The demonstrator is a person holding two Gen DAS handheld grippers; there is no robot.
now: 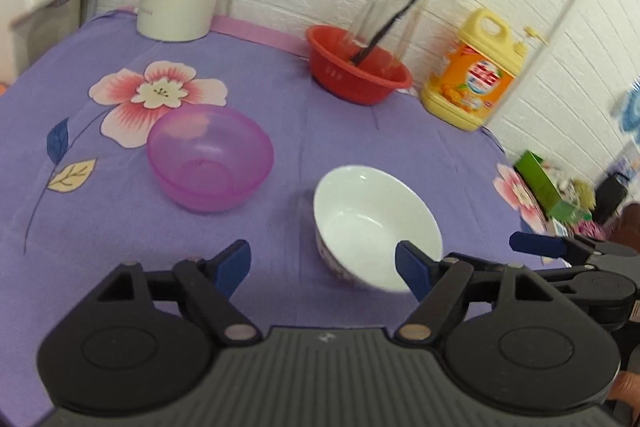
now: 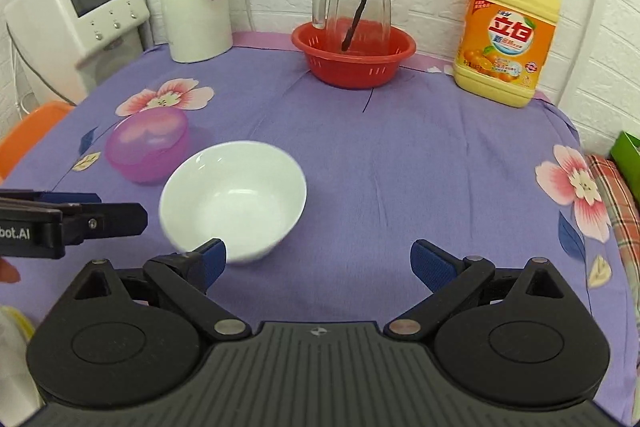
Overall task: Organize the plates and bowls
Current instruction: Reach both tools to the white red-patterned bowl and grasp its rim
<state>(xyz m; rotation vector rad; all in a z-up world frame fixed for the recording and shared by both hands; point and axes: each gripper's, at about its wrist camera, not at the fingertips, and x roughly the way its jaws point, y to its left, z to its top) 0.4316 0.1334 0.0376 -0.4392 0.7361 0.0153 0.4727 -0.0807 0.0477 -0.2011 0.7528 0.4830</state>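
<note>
Left wrist view: left gripper (image 1: 324,265) jaws spread wide, nothing between the pads; right-hand pad sits in front of the white bowl (image 1: 376,223). White bowl upright on the purple floral tablecloth (image 1: 280,99), mouth up, round, so no long axis. Pink translucent bowl (image 1: 210,157) also upright, beside it and apart. Right gripper (image 2: 318,263) likewise wide and empty, white bowl just ahead of its left pad.
</note>
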